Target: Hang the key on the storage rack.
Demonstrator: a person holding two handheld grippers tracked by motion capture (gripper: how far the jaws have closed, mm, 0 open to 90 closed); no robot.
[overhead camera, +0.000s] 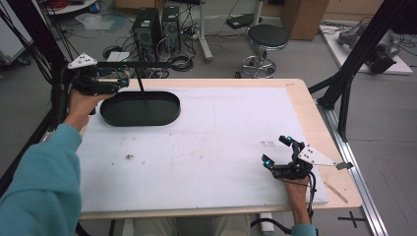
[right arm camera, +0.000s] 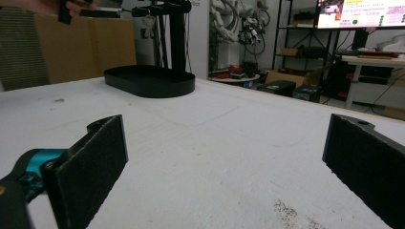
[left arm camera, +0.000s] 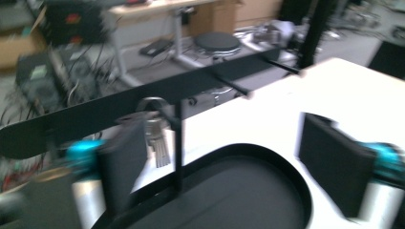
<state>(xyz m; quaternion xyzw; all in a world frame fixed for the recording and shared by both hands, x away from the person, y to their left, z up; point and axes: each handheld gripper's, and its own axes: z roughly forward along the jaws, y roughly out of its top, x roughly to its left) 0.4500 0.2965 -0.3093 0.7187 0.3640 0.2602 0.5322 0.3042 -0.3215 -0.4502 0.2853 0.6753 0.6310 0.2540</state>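
Observation:
A black stand has an oval tray base (overhead camera: 140, 109), a thin post (overhead camera: 141, 84) and a long horizontal bar (overhead camera: 135, 64). It stands at the back left of the white mat. My left gripper (overhead camera: 123, 78) is raised at the bar's left end, above the tray's left edge. In the left gripper view its jaws are wide apart, so the left gripper (left arm camera: 229, 162) is open. A bunch of keys (left arm camera: 157, 140) hangs by a ring from the bar (left arm camera: 200, 86), right beside one jaw. My right gripper (overhead camera: 276, 150) rests on the mat at the front right, open, with nothing between its jaws (right arm camera: 224, 157).
The white mat (overhead camera: 206, 147) covers most of the wooden table. A thin wooden stick (overhead camera: 337, 191) lies at the front right corner. Beyond the table are computer towers (overhead camera: 157, 24) and a stool (overhead camera: 268, 37). Black frame struts (overhead camera: 351, 73) rise to the right.

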